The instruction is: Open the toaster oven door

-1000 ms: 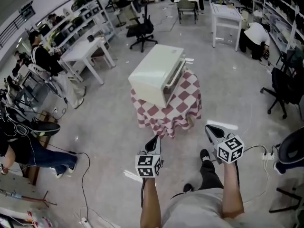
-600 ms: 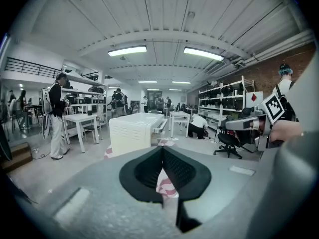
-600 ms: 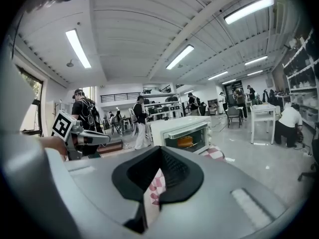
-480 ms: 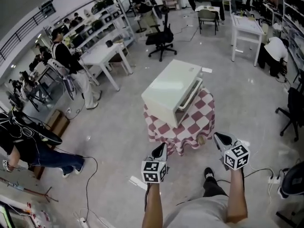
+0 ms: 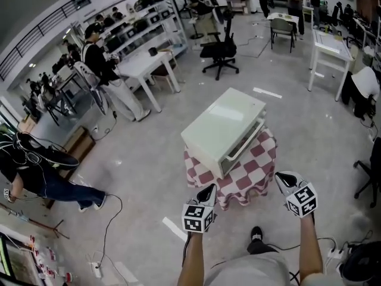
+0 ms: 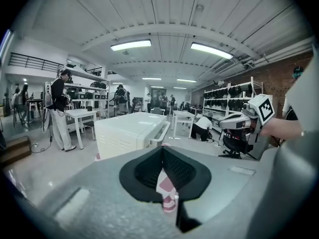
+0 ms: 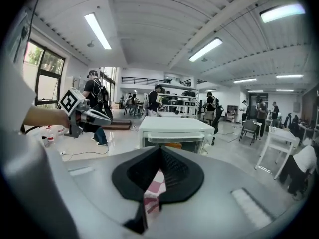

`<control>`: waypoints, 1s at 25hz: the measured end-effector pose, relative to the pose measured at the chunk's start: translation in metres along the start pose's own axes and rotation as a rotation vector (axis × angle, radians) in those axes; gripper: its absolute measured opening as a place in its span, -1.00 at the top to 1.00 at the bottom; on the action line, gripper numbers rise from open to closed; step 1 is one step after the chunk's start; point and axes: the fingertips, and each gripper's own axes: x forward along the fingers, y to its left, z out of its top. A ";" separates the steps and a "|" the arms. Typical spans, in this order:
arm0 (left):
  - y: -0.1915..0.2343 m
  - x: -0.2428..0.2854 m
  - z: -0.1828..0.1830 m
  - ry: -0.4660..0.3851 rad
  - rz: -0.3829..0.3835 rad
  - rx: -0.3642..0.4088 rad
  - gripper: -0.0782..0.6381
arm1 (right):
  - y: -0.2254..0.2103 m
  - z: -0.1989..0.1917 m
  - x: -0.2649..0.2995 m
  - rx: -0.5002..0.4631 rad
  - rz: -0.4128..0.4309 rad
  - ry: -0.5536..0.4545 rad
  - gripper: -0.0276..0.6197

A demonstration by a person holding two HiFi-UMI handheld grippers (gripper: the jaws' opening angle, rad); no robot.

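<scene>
Left claw (image 5: 209,189), right claw (image 5: 285,178): closed, empty.

Grey polished concrete floor (image 5: 149,154), white desks (image 5: 144,69) at left, black office chair (image 5: 219,49), shelving racks (image 5: 137,18) behind, ribbed white ceiling (image 6: 164,14), strip lights (image 6: 130,45), brick wall (image 6: 281,76)

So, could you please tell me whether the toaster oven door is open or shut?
Shut: the door stands upright, flush with the front of the oven, and its handle runs across the top edge.

No legible text, label or number anywhere
</scene>
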 end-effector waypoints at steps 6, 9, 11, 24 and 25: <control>0.004 0.031 0.009 0.042 0.015 0.015 0.76 | -0.016 0.013 0.039 -0.108 0.127 0.002 0.91; 0.007 0.043 0.015 0.039 0.023 -0.008 0.76 | -0.020 0.018 0.057 -0.204 0.175 0.024 0.91; 0.007 0.050 0.016 0.039 0.034 -0.016 0.76 | -0.021 0.024 0.067 -0.269 0.204 0.023 0.91; 0.008 0.079 0.017 0.016 0.104 -0.070 0.76 | -0.042 0.018 0.129 -0.644 0.305 0.092 0.91; 0.006 0.082 0.017 0.015 0.108 -0.078 0.76 | -0.040 0.016 0.132 -0.687 0.313 0.103 0.91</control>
